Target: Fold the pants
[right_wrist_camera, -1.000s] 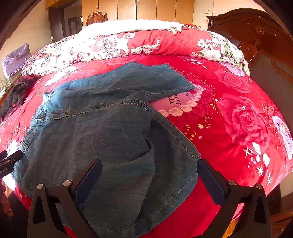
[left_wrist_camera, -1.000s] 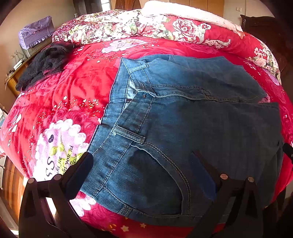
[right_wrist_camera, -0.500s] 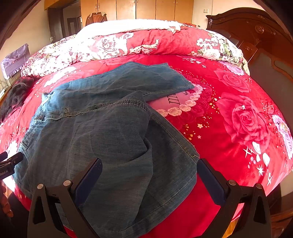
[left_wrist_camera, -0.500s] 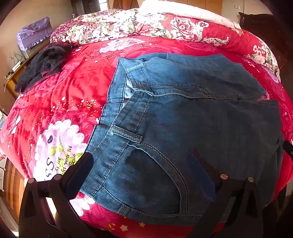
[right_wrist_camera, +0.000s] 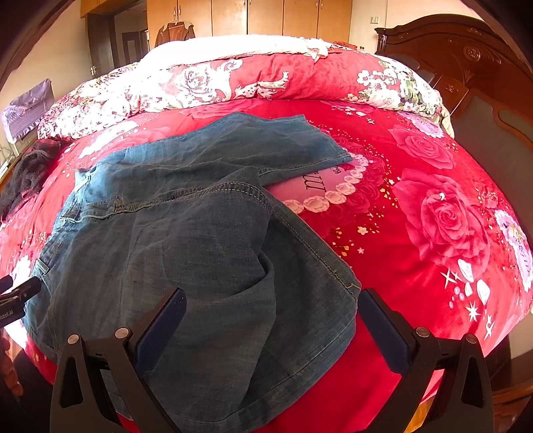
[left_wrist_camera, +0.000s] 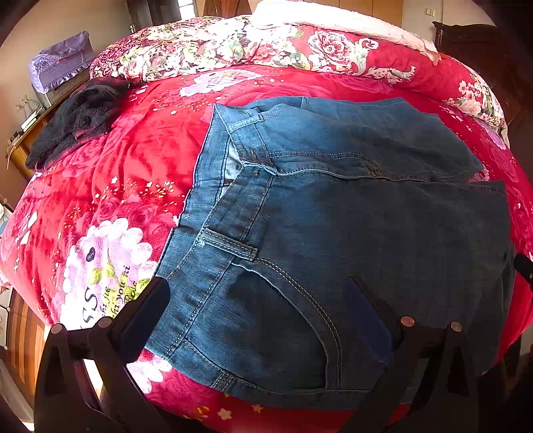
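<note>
Blue jeans (left_wrist_camera: 333, 216) lie spread on the red flowered bed, waistband to the left, legs doubled back over themselves. My left gripper (left_wrist_camera: 256, 316) hangs open over the near front pocket, holding nothing. In the right wrist view the folded leg ends of the jeans (right_wrist_camera: 206, 239) reach the bed's near edge. My right gripper (right_wrist_camera: 271, 319) stands open above that hem, nothing between its fingers. The left gripper's tip (right_wrist_camera: 20, 293) shows at the far left of the right wrist view.
A dark garment (left_wrist_camera: 76, 123) lies at the bed's far left. A rolled flowered quilt (left_wrist_camera: 266, 46) runs along the back. A dark wooden headboard (right_wrist_camera: 466, 76) stands at the right, wardrobes (right_wrist_camera: 250, 16) behind. The bed's near edge drops off below both grippers.
Both grippers drifted very slightly; the jeans shift a little lower-left in the left wrist view. Nothing was grasped or released.
</note>
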Action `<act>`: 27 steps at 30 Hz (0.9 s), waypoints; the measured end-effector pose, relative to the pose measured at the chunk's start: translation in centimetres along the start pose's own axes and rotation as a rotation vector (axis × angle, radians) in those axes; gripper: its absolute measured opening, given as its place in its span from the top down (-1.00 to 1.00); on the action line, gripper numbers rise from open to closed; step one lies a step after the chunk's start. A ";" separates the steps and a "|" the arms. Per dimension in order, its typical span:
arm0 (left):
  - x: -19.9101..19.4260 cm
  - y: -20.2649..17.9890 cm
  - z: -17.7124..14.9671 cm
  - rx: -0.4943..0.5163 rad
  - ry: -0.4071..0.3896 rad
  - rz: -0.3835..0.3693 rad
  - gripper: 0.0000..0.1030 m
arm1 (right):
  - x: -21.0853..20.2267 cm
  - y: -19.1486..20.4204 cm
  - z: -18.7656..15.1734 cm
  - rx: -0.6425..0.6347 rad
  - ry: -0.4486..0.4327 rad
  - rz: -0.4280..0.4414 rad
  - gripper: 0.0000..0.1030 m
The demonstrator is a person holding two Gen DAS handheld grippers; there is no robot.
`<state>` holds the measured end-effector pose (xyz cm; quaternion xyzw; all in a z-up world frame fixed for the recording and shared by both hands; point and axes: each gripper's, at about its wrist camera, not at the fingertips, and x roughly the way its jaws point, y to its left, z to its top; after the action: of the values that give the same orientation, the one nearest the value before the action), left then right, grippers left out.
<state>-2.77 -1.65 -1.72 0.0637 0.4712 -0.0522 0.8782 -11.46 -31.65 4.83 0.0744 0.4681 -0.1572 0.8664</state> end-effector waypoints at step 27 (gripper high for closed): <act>0.2 -0.5 0.2 0.010 0.022 -0.014 -1.00 | 0.2 -1.5 0.5 0.023 0.006 -0.002 -1.00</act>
<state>-2.57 -2.19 -1.86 0.0655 0.4812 -0.0602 0.8721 -11.48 -33.21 5.00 0.0846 0.4687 -0.1633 0.8640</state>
